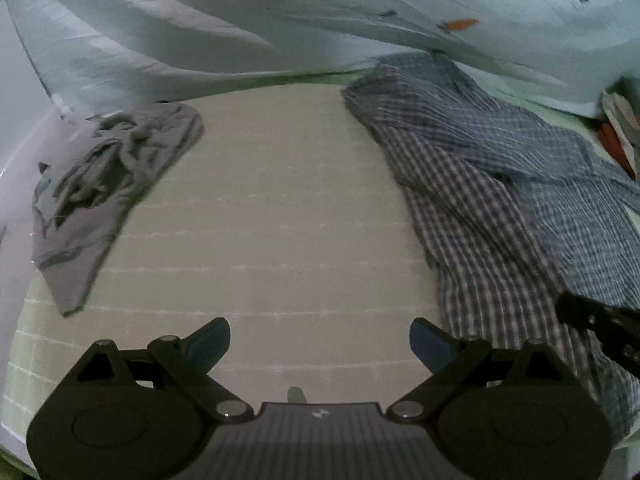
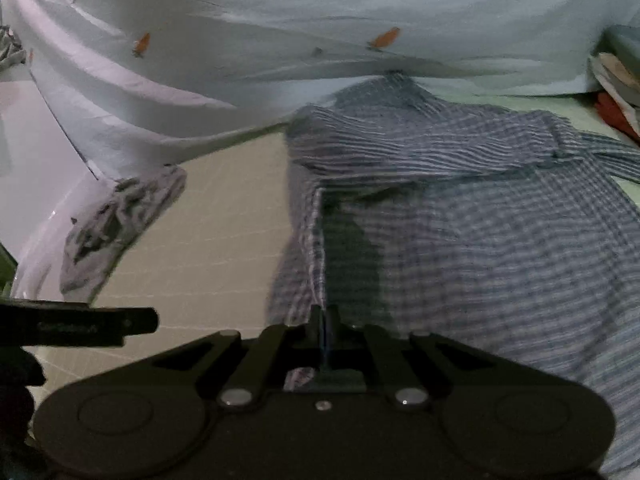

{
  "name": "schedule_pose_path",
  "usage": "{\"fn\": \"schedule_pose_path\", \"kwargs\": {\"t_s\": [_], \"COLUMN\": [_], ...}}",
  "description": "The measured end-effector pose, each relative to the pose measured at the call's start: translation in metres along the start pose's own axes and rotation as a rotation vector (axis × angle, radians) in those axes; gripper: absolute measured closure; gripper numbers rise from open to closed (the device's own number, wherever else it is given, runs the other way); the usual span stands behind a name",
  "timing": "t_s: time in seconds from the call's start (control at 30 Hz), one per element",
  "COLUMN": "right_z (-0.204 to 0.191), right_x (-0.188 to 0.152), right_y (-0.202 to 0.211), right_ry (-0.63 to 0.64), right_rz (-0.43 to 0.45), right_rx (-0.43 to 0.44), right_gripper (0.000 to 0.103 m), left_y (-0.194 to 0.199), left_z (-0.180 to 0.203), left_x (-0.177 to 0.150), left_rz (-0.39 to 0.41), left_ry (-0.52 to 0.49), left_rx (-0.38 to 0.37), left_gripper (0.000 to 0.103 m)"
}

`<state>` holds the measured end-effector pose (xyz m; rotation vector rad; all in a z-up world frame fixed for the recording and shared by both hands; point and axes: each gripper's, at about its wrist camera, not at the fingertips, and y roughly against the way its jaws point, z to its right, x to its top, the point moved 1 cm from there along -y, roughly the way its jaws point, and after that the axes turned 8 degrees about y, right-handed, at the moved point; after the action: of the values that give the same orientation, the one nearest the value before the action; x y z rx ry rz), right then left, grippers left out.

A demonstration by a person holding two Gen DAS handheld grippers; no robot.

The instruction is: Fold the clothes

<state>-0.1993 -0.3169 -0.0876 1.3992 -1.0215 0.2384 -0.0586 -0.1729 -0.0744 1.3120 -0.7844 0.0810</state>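
Observation:
A blue and white checked shirt (image 1: 500, 184) lies rumpled across the right side of a pale gridded mat (image 1: 272, 216). My left gripper (image 1: 320, 344) hangs open over the bare mat, nothing between its blue-padded fingers. In the right wrist view the checked shirt (image 2: 460, 232) fills the right half, and my right gripper (image 2: 325, 320) is shut on its front edge, the cloth pinched and lifted between the closed fingers. A crumpled grey garment (image 1: 108, 192) rests at the mat's left edge, seen as well in the right wrist view (image 2: 120, 220).
A pale blue sheet (image 1: 280, 28) with small orange prints hangs in folds behind the mat. Red and white items (image 1: 618, 136) sit at the far right. The right gripper's black body (image 1: 604, 332) shows at the right; the left one (image 2: 80, 326) shows low left.

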Motion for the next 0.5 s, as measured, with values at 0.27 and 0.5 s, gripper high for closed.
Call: {"fn": "schedule_pose_path", "kwargs": {"t_s": [0.27,0.5], "right_z": [0.038,0.041], "right_x": [-0.016,-0.015], "right_y": [-0.037,-0.052], "right_ry": [0.126,0.268], "right_rz": [-0.142,-0.205], "right_rx": [0.040,0.087], "right_gripper": [0.100,0.080], "left_y": [-0.005,-0.006], "left_z": [0.032,0.038], "left_x": [-0.021,-0.014], "left_rz": [-0.038,-0.029], "left_ry": [0.052,0.141], "left_rx": [0.064,0.116], "left_gripper": [0.007,0.007]}}
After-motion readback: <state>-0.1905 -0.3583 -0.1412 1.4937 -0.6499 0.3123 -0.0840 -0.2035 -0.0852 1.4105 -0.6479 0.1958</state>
